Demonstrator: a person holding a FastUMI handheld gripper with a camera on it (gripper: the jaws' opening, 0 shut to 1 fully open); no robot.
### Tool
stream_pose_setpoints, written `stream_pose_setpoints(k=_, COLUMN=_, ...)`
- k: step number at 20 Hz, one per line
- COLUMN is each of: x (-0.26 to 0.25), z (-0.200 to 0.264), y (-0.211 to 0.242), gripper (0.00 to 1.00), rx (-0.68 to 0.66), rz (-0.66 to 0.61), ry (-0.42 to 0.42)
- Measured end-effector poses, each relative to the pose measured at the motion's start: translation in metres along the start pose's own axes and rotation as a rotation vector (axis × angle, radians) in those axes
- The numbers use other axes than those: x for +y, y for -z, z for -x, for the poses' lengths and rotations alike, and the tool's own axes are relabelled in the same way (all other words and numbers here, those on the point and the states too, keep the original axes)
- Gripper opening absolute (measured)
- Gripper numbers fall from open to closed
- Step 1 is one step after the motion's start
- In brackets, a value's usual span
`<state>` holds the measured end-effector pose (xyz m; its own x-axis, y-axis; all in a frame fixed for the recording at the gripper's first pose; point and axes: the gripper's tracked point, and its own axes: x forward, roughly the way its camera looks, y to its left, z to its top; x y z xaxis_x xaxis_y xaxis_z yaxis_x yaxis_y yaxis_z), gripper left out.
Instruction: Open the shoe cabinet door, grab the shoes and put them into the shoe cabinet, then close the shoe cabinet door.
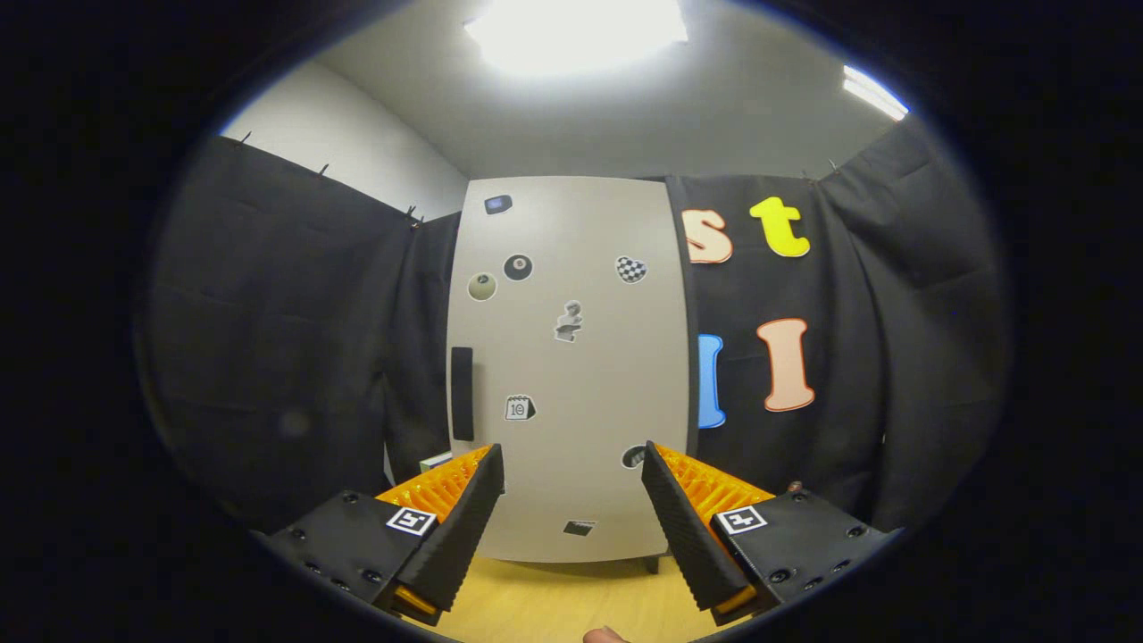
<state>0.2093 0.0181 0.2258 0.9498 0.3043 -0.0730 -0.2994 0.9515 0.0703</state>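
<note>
The shoe cabinet stands upright straight ahead, beyond my fingers. Its pale grey door is closed and carries several stickers. A dark vertical handle sits on the door's left side, a little above my left fingertip. My gripper is open, its fingers spread wide with nothing between them, some way short of the door.
Black cloth hangs on both sides of the cabinet. A light wooden surface lies under the fingers and runs up to the cabinet's foot. A fingertip of a person shows at the near edge. Ceiling lights glare overhead.
</note>
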Motion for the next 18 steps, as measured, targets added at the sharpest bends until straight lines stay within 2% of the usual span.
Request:
stream_pose_setpoints(k=5, x=-0.054, z=0.055, y=-0.009, gripper=0.97, rx=-0.006, rz=-0.003, ry=0.108)
stream_pose_setpoints(k=9, x=-0.075, z=0.084, y=-0.009, gripper=0.97, rx=0.006, rz=-0.012, ry=0.172)
stream_pose_setpoints(k=12, x=-0.088, z=0.097, y=-0.008, gripper=0.98, rx=0.015, rz=0.002, ry=0.233)
stream_pose_setpoints(k=18, x=-0.089, z=0.106, y=-0.012, gripper=0.98, rx=0.011, rz=0.018, ry=0.276)
